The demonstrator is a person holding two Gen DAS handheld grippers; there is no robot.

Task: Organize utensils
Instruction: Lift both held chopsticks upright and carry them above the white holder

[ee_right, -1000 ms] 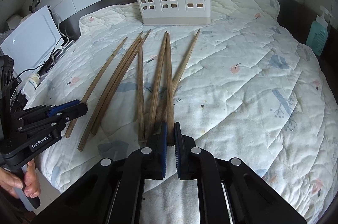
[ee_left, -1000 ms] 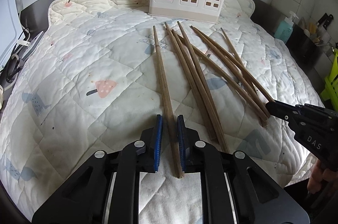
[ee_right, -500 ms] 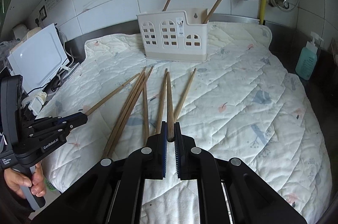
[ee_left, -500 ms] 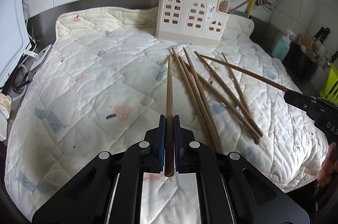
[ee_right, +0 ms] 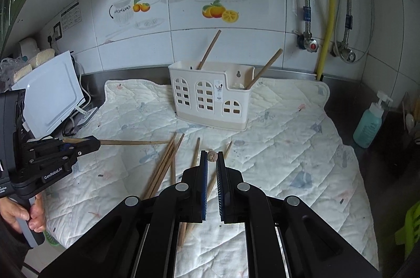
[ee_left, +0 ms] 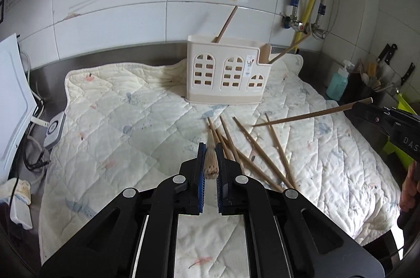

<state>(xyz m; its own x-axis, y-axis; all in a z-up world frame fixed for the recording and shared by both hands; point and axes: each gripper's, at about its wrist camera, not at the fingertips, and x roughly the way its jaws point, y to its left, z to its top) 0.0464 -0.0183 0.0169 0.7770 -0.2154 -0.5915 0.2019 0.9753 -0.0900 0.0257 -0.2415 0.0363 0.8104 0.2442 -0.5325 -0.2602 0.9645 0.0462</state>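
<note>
Both grippers raised, each pinching one chopstick

The left gripper (ee_left: 210, 160) and right gripper (ee_right: 212, 162) tilt downward toward the cream holder (ee_right: 210, 102), jaws clamped on a chopstick (ee_left: 210, 162) each; loose chopsticks (ee_left: 252, 146) lie on the quilt (ee_left: 118, 120) before the holder.

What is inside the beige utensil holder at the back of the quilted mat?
Two wooden chopsticks lean out of the utensil holder: one from the tall part, one from the low right part. Their lower ends and the holder's floor are hidden by its walls.

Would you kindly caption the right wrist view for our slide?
Right hand-held gripper shut on a chopstick, facing the utensil holder.
</note>
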